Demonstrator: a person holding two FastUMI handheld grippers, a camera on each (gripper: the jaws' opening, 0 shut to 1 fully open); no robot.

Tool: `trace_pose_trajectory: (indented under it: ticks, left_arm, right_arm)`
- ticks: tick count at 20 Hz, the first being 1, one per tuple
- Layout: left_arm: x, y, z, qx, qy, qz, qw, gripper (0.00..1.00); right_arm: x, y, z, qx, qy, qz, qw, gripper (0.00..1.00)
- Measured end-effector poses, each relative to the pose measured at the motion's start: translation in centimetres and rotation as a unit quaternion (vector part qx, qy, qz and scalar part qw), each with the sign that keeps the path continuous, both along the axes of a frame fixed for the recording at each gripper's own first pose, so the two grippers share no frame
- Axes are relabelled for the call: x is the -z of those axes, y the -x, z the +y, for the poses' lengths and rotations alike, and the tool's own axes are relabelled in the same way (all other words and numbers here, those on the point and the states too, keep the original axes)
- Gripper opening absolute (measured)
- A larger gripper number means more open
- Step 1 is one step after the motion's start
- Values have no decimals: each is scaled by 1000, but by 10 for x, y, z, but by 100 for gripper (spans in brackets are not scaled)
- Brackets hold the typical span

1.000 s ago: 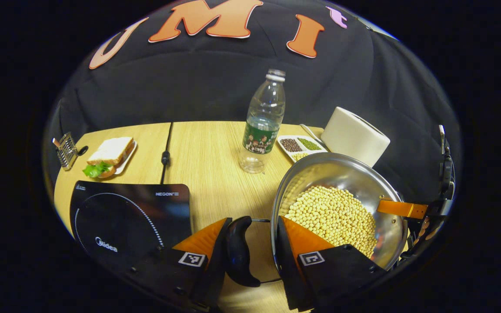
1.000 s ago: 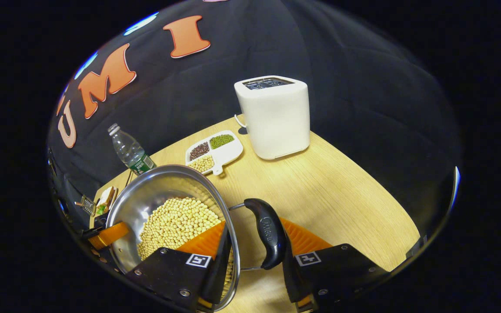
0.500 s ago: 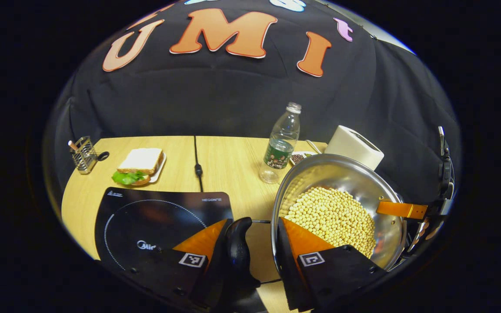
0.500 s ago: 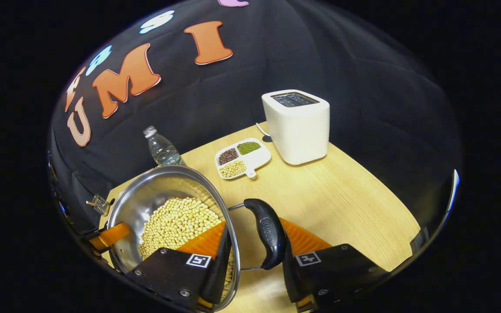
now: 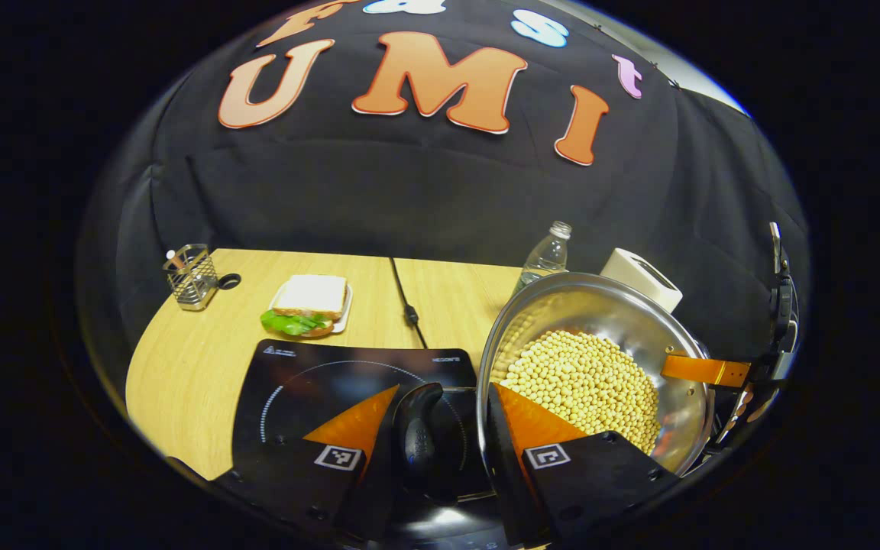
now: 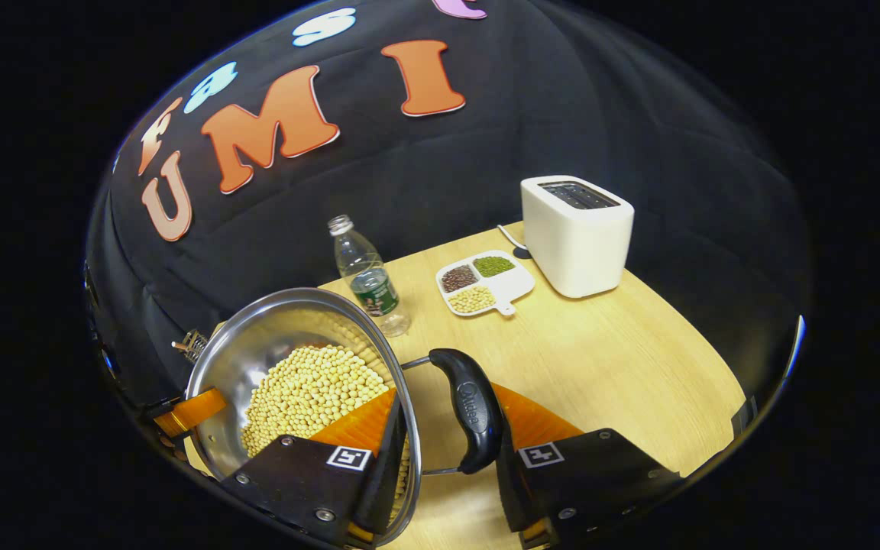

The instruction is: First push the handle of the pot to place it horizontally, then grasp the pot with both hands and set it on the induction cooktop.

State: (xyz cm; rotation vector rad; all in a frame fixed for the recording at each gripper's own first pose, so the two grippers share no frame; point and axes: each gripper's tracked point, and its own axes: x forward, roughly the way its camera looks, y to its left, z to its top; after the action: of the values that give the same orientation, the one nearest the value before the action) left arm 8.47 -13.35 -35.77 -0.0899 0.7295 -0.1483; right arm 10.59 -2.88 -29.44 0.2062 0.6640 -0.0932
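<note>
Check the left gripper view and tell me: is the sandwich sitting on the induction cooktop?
No: the sandwich lies on a small plate on the wooden table, beyond the induction cooktop.

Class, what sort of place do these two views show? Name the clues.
Probably a mock kitchen set up in a booth: an induction cooktop, a white toaster and a steel pot of soybeans on a wooden table.

Left gripper (image 5: 440, 428): chunky black housings, orange wedge fingers (image 5: 360, 420), small square black-white marker tag on each, few silver screws. Right gripper (image 6: 444, 451): same black-orange build, same tags.
</note>
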Motion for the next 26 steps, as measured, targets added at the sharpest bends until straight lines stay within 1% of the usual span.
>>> trace_pose_trajectory:
  ticks: [1, 2, 6, 8, 12, 13, 15, 16, 17, 20, 21, 22, 23, 24, 25, 26]
  left_arm:
    - [-2, 2, 10, -5, 0, 1, 1000, 64]
    - [-2, 5, 20, -10, 1, 2, 1000, 61]
    - [-6, 17, 61, -32, 3, 4, 999, 61]
    - [-10, 21, 82, -41, 1, 2, 999, 66]
    - [-10, 31, 119, -60, -6, 3, 998, 63]
    - [-10, 35, 127, -64, -9, 5, 998, 66]
    - [-13, 39, 147, -73, -15, 7, 997, 66]
    - [-13, 38, 155, -77, -18, 7, 997, 60]
    - [-13, 39, 162, -81, -20, 8, 996, 66]
    - [-9, 45, 184, -91, -25, 15, 995, 66]
    - [-8, 46, 189, -95, -27, 18, 995, 63]
    - [-5, 48, 195, -97, -29, 22, 995, 66]
    - [-4, 50, 200, -99, -32, 24, 994, 60]
    - [0, 50, 203, -101, -35, 26, 994, 66]
    - [1, 51, 208, -103, -37, 29, 994, 60]
    - [3, 52, 209, -105, -37, 32, 993, 60]
  right_arm:
    - [0, 0, 9, -5, 1, 1, 1000, 56]
    - [1, 0, 18, -10, 1, 2, 1000, 56]
    - [1, -1, 53, -29, 7, 2, 1000, 56]
    - [5, -2, 71, -39, 8, 3, 999, 56]
    - [14, -3, 105, -57, 4, 9, 998, 56]
    - [16, -3, 113, -62, 3, 11, 998, 56]
    - [22, -3, 130, -70, -2, 16, 997, 56]
    - [25, -3, 138, -75, -5, 19, 997, 56]
    - [27, -3, 146, -79, -8, 20, 997, 56]
    - [37, -5, 167, -91, -10, 25, 996, 56]
    - [41, -6, 172, -94, -11, 27, 995, 56]
    - [46, -5, 177, -97, -12, 30, 995, 56]
    - [50, -5, 182, -99, -14, 32, 994, 56]
    - [54, -5, 187, -101, -17, 35, 994, 56]
    - [58, -5, 191, -103, -19, 38, 994, 56]
    - [61, -5, 193, -105, -20, 40, 993, 56]
